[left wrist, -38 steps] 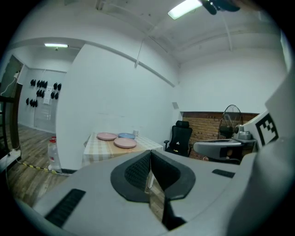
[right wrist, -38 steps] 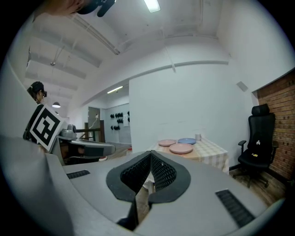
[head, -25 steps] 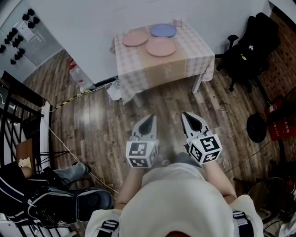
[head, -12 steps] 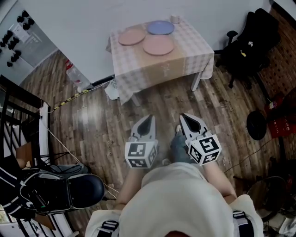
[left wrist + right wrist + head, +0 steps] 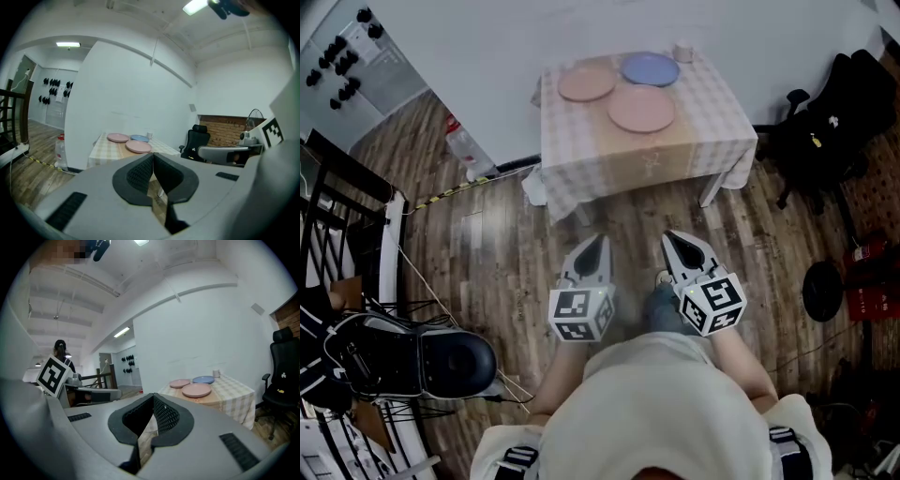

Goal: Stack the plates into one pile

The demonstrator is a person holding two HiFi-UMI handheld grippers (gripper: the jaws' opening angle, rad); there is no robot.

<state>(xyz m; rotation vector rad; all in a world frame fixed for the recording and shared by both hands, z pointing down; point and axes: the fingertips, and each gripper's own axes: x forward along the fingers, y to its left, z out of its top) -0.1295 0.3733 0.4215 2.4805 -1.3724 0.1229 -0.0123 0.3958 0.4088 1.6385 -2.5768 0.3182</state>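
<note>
Left gripper point(image 5: 595, 246), right gripper point(image 5: 677, 242): jaws pressed together, nothing between them, side by side over wood floor point(image 5: 497, 244). Well beyond, checked-cloth table point(image 5: 712, 141) bears three unstacked plates: pink plate point(image 5: 586, 84) far left, blue plate point(image 5: 650, 68) far right, second pink plate point(image 5: 641, 109) nearer.

path: bare floor point(image 5: 619, 220) to table point(image 5: 647, 161) | L: bottle point(image 5: 465, 150) | R: chair point(image 5: 830, 131) | top: 3 plates point(image 5: 642, 109)

Checked-cloth table point(image 5: 581, 141), small cup point(image 5: 682, 52) on it, black office chair point(image 5: 839, 112), water bottle point(image 5: 467, 150) on wooden floor point(image 5: 506, 253)
</note>
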